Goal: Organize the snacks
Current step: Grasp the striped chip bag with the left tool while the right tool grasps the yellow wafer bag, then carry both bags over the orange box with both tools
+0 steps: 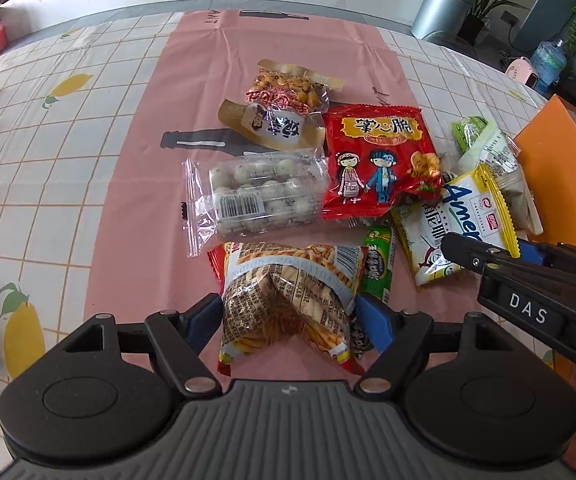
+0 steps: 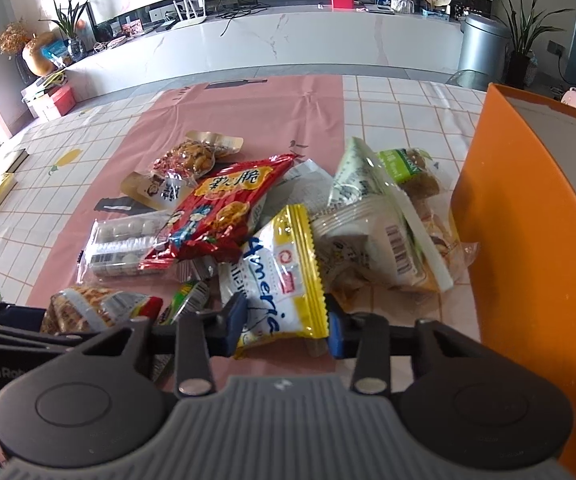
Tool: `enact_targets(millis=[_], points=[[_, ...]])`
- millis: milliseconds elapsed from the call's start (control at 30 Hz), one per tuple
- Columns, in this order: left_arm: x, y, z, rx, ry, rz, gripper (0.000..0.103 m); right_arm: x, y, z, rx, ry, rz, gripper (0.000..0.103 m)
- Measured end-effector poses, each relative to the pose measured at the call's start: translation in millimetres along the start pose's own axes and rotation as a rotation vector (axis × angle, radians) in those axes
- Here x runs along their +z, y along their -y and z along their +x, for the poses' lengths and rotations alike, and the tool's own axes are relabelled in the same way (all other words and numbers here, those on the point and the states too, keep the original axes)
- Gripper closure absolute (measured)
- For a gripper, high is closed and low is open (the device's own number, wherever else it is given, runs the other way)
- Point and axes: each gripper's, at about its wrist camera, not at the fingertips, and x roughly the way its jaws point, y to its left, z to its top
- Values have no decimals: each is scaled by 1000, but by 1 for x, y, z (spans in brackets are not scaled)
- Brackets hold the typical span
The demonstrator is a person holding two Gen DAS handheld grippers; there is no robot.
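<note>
A pile of snack packets lies on a pink mat (image 1: 136, 184). My left gripper (image 1: 289, 320) is shut on a crinkled bag of stick snacks (image 1: 288, 292), squeezed between its blue pads. My right gripper (image 2: 284, 328) is shut on a white and yellow "America" packet (image 2: 284, 276), which also shows in the left wrist view (image 1: 459, 216) with the right gripper (image 1: 487, 252) on it. Beyond lie a red cartoon packet (image 1: 379, 160), a clear tray of white balls (image 1: 256, 196), a peanut bag (image 1: 284, 88) and a green packet (image 1: 375, 264).
An orange box (image 2: 527, 240) with an open top stands at the right of the pile, close to my right gripper. More clear and green packets (image 2: 387, 216) lie against it. The table has a checked lemon cloth (image 1: 48, 140). A white counter runs behind.
</note>
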Motion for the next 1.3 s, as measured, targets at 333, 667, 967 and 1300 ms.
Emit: enact_targets(millis=[333,667,967,1300], points=[[-2,6,-16,-1,62,6,41,-1,-10,-22,44,17,-35,97],[-3,16,-58,-9,136,-20,42,-8,-12,-64,45,45,-70,97],[-1,55,-110,-59,237,36,43,-6,10,-132,9,148,-61,97],[-2,122,-149,-144,319,167,43,-7,57,-199,-55,218,-20,97]])
